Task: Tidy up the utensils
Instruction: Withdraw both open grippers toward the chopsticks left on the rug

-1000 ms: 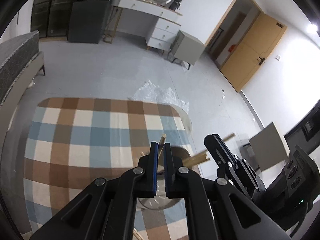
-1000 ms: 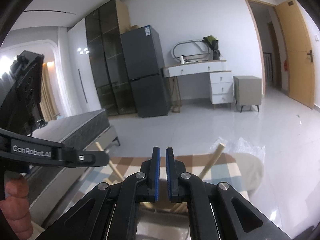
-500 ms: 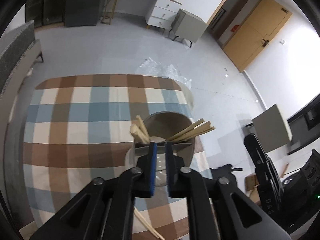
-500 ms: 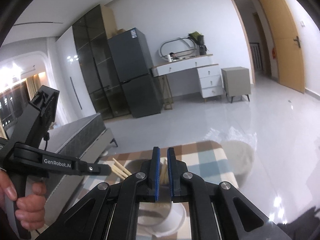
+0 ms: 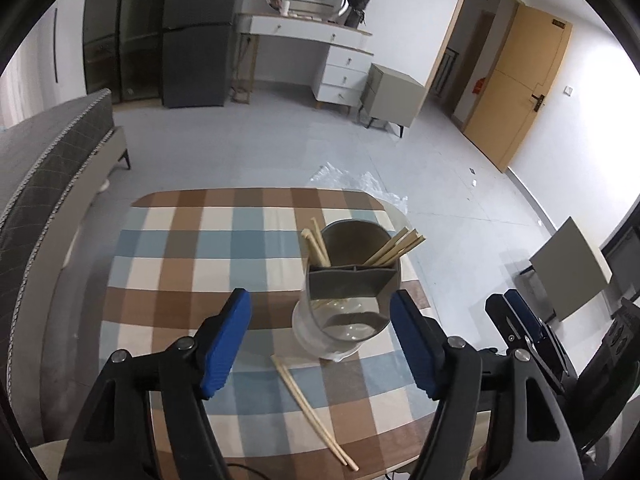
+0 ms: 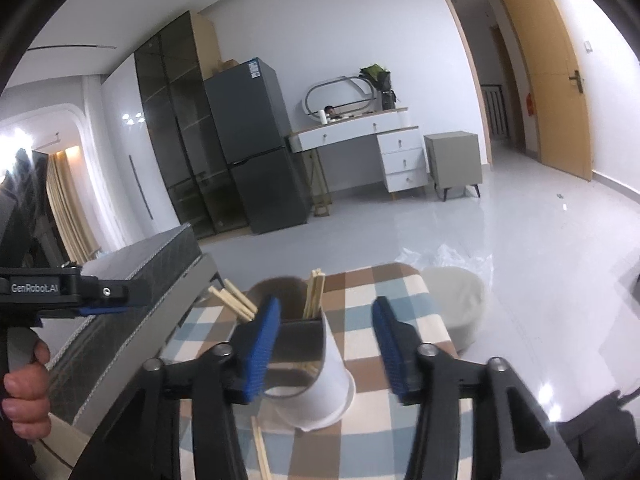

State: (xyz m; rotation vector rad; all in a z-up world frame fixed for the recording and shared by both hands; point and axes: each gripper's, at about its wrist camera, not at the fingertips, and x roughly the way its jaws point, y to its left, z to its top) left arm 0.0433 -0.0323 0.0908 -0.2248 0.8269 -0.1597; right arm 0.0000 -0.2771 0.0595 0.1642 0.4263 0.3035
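A grey-and-white utensil holder [image 5: 352, 284] [image 6: 316, 372] with an inner divider stands on the checked tablecloth [image 5: 180, 260]. Two bunches of wooden chopsticks lean out of it, one to the left [image 5: 316, 246] and one to the right [image 5: 394, 248]. A loose pair of chopsticks [image 5: 312, 408] [image 6: 260, 452] lies on the cloth in front of it. My left gripper [image 5: 320, 340] hovers just short of the holder. Its jaws are opening, and the pads touch nothing. My right gripper [image 6: 325, 350] faces the holder from the other side, also opening and empty.
A dark padded bed [image 5: 48, 168] runs along the table's left side. A round pale stool [image 6: 456, 304] and crumpled plastic wrap [image 5: 352, 180] sit past the far edge. A hand [image 6: 24, 396] holds the left gripper's handle. A fridge, a dresser and a door stand far back.
Both grippers went from shut to open and drew back from the holder. The whole holder and the loose chopsticks on the cloth came into view.
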